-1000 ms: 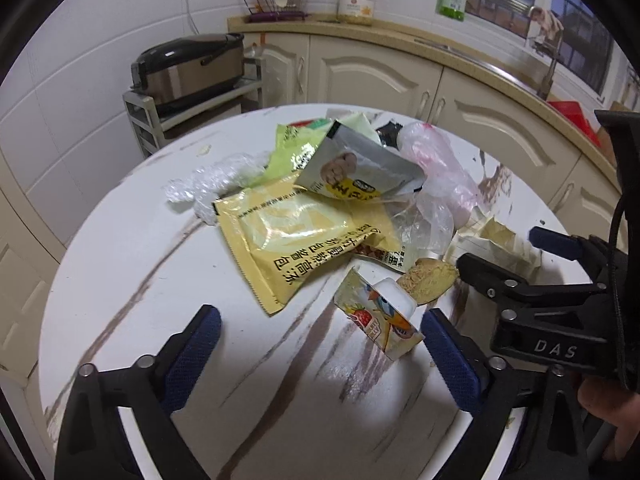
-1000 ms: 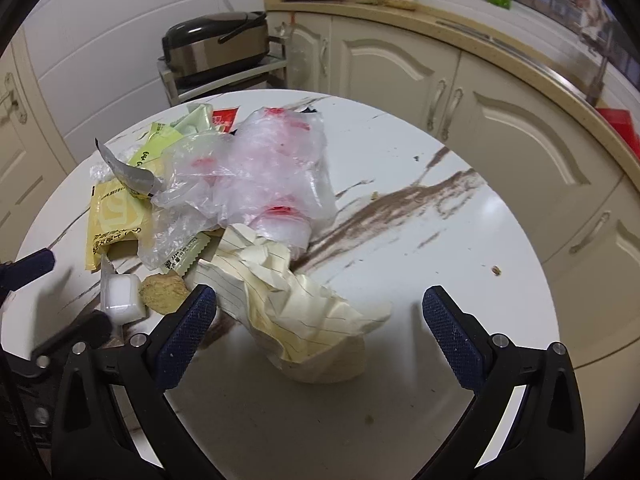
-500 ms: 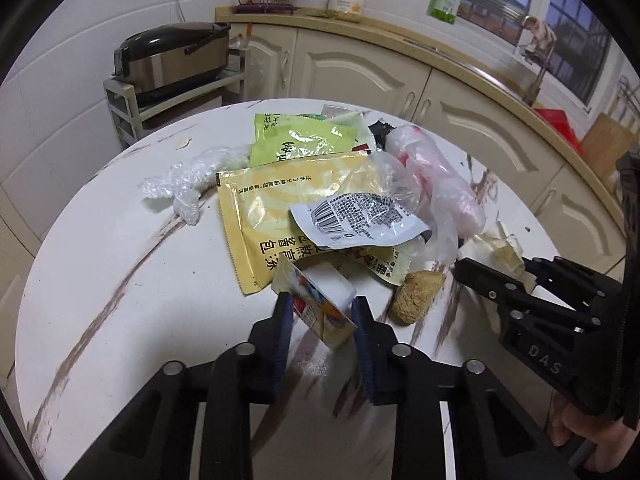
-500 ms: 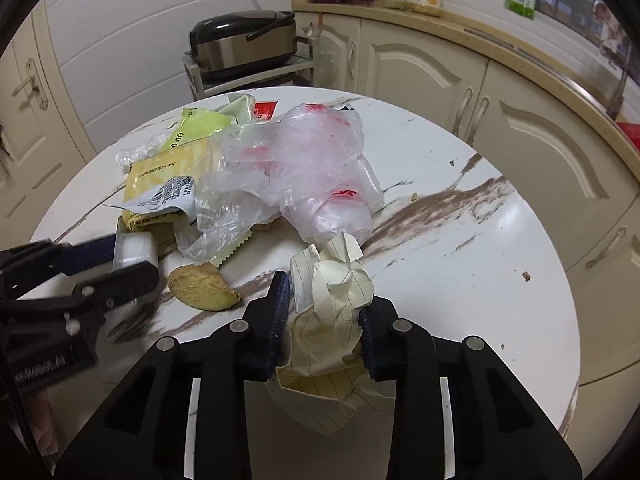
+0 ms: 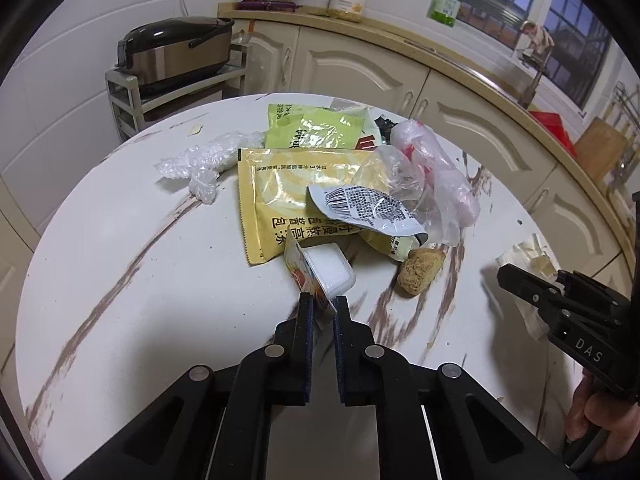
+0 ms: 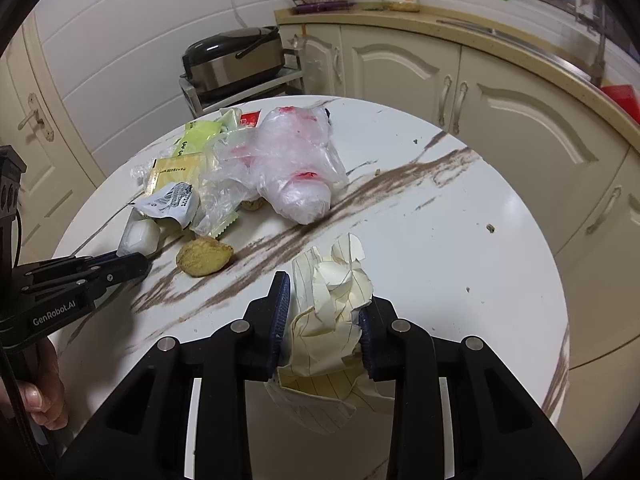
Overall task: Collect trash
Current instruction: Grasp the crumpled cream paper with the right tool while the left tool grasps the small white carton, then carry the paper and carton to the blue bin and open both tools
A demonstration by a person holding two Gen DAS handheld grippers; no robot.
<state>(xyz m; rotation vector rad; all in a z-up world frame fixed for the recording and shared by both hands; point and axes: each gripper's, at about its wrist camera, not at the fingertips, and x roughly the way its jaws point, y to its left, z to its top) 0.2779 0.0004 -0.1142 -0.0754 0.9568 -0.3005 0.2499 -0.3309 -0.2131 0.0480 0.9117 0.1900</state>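
Small cup (image 5: 326, 270) is pinched by its foil lid edge in the left gripper (image 5: 321, 312), directly ahead, just off the table (image 5: 120, 280). Crumpled paper (image 6: 334, 316) is clamped upright in the right gripper (image 6: 323, 316). Remaining wrappers (image 5: 288, 200) lie beyond, nearer the left gripper.

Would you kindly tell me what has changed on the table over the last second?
Both jaws closed from wide open: the left gripper took the small white cup by its peeled foil lid, the right gripper the crumpled lined paper. The grey wrapper flipped barcode-up. The biscuit, yellow packet and plastic bag stayed put.
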